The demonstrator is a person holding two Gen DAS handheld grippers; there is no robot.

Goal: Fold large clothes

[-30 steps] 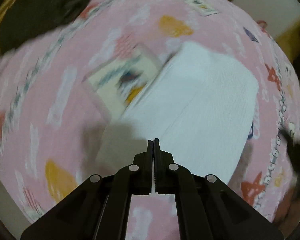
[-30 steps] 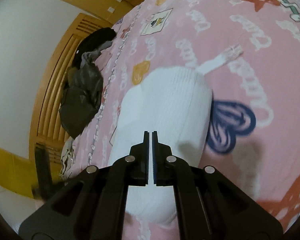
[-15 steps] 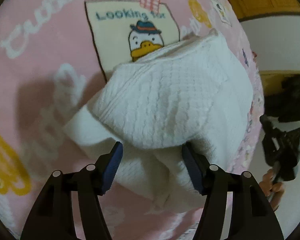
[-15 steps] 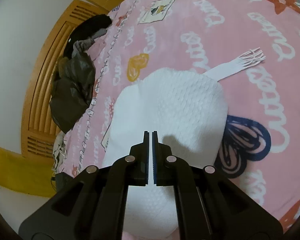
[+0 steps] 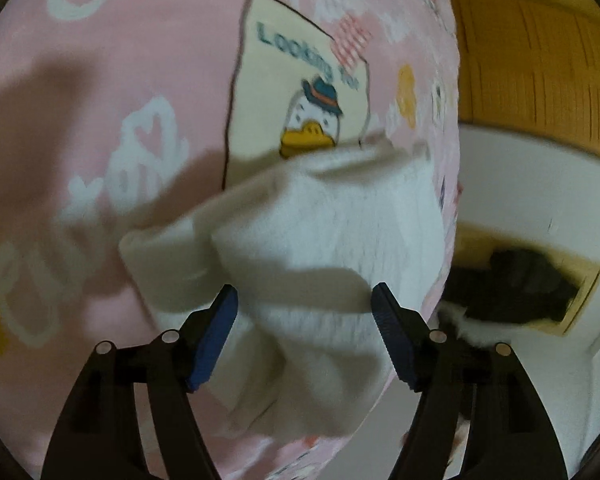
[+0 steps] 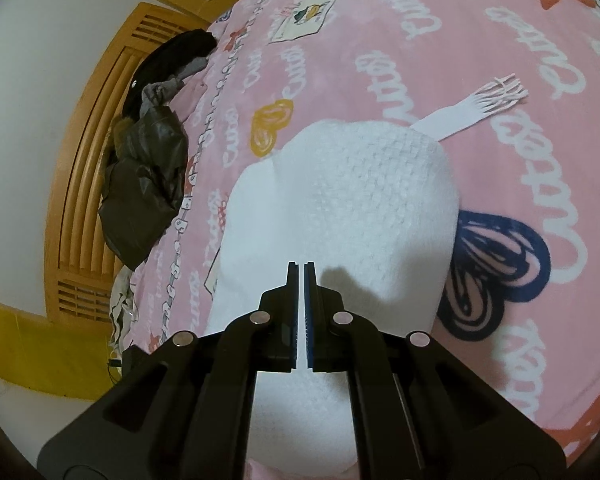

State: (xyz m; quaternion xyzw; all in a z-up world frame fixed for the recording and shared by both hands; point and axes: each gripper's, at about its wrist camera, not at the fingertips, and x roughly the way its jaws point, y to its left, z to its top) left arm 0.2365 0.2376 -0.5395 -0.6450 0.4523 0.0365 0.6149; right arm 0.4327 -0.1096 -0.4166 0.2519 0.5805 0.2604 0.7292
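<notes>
A white knitted garment (image 6: 340, 216) lies folded in a thick bundle on the pink patterned bedspread (image 6: 440, 60). A fringed white end (image 6: 496, 94) sticks out at its far right. My right gripper (image 6: 303, 268) is shut and empty, just above the bundle's near part. In the left wrist view the same garment (image 5: 324, 240) is a rumpled heap near the bed's edge. My left gripper (image 5: 304, 300) is open, its blue pads on either side of a fold of the garment.
A dark jacket and black clothes (image 6: 148, 160) lie piled by the wooden headboard (image 6: 84, 184). The bedspread (image 5: 100, 120) has a duck picture (image 5: 300, 108). Beyond the bed's edge are floor and a dark object (image 5: 520, 284).
My left gripper went from shut above the flat folded garment to open and low at its rumpled edge. The right gripper stayed shut and drew slightly closer.
</notes>
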